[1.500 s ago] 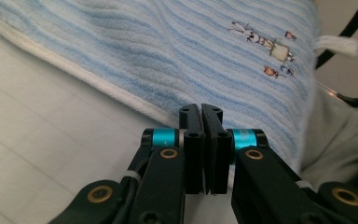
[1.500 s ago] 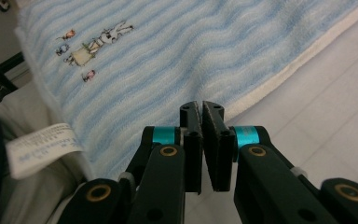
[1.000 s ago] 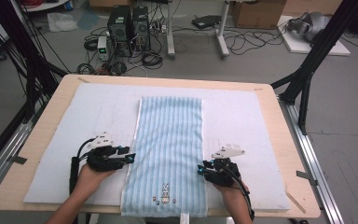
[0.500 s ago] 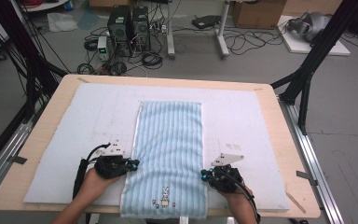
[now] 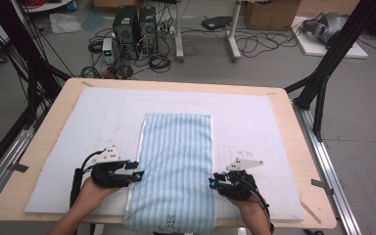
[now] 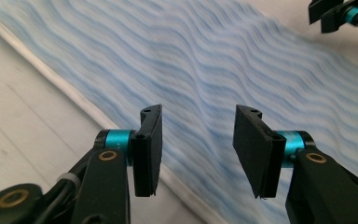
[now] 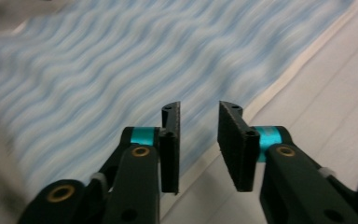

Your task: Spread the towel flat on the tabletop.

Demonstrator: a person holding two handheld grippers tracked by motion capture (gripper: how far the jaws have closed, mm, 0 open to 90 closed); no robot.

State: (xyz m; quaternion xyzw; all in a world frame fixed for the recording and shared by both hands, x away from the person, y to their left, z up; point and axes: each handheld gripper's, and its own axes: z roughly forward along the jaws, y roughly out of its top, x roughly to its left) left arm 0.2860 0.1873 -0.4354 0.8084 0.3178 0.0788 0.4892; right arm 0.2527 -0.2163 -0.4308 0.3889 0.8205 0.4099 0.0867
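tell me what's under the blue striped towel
The blue striped towel lies flat on a white mat that covers the wooden table. Its near end hangs past the mat's front edge. Whatever might sit beneath the cloth itself is covered, though no bump shows.

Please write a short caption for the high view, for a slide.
Two hand-held grippers, left and right, flank a blue striped towel on a white mat.
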